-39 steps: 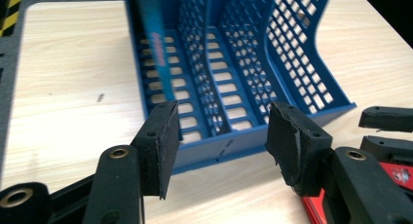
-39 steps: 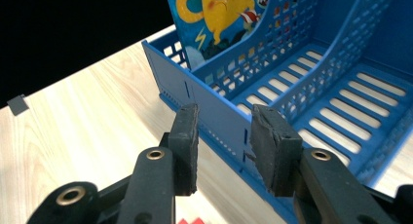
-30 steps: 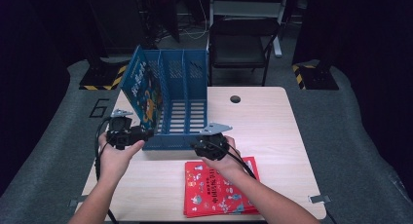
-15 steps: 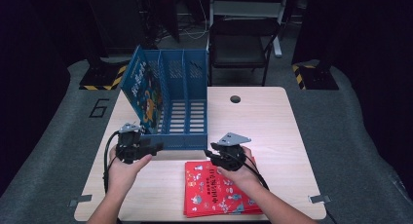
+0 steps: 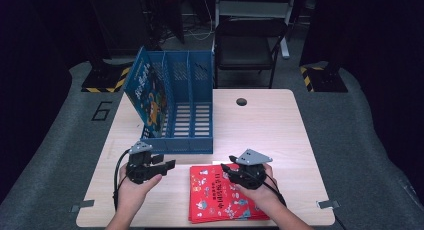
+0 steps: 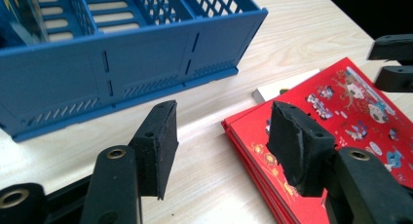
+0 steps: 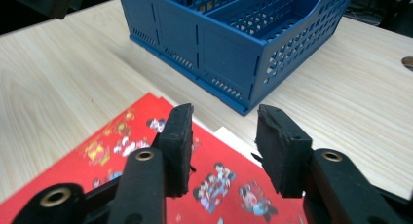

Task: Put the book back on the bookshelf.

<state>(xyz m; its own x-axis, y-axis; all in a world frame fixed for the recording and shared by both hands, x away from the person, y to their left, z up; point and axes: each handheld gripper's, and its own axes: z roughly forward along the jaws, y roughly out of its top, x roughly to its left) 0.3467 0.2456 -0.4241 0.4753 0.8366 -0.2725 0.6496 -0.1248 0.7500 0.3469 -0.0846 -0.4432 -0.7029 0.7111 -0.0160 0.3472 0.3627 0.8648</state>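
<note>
Two hand-held grippers hover low over the counter [image 5: 260,115], and the whole next move turns on where the stack of red books [image 5: 222,195] lies from each of them. Start with the blue file rack [image 5: 187,107]: it stands toward the far-left part of the counter, three slots open to the top, with one colourful book [image 5: 149,92] already leaning in its leftmost slot. The red stack lies flat just in front of the rack's near wall, toward its right end, close to it but not touching. Its long axis runs away from the rack toward the person's edge of the counter, tilted a little.

From the rack, the right hand-held gripper [image 5: 227,168] sits nearer the person and directly over the stack's far end, pointing left across the cover. Its jaws stand about half apart and have just been opening, with nothing between them; in its own view the red cover [image 7: 146,156] shows below the pads. The left hand-held gripper [image 5: 167,165] is just in front of the rack's near-left corner, level, aimed right at the stack's left edge [image 6: 253,151] with bare wood in between. Its jaws too are roughly half open and empty.

My guess is the right one is better placed: it is already above the books, while the left could pinch the edge from the side.
</note>
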